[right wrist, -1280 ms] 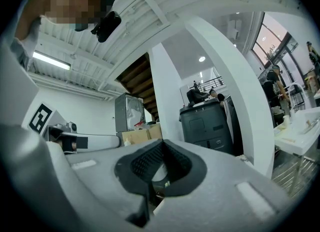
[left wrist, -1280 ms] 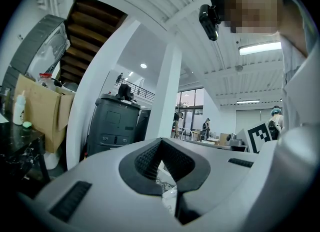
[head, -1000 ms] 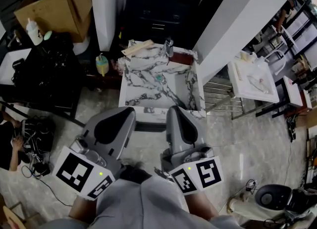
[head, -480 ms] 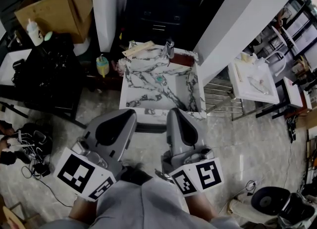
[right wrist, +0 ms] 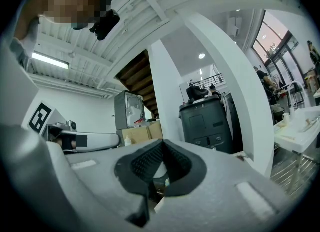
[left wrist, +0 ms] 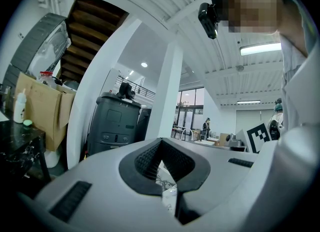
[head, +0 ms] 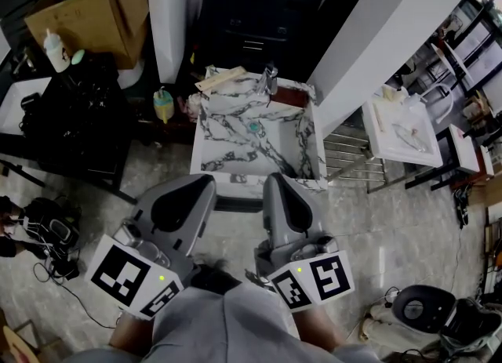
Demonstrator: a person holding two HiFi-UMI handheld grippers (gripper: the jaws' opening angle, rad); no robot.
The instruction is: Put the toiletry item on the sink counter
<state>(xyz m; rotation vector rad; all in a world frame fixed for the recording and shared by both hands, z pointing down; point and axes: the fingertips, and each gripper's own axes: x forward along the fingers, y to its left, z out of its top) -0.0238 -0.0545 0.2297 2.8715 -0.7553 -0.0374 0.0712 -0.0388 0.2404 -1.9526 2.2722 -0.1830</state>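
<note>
The left gripper and the right gripper both have their jaws closed with nothing between them, and they sit side by side just in front of the marble sink counter, pointing toward it. The toiletry item (a yellow bottle with a pale top) stands just left of that counter, not on it. A faucet rises at the counter's far edge.
</note>
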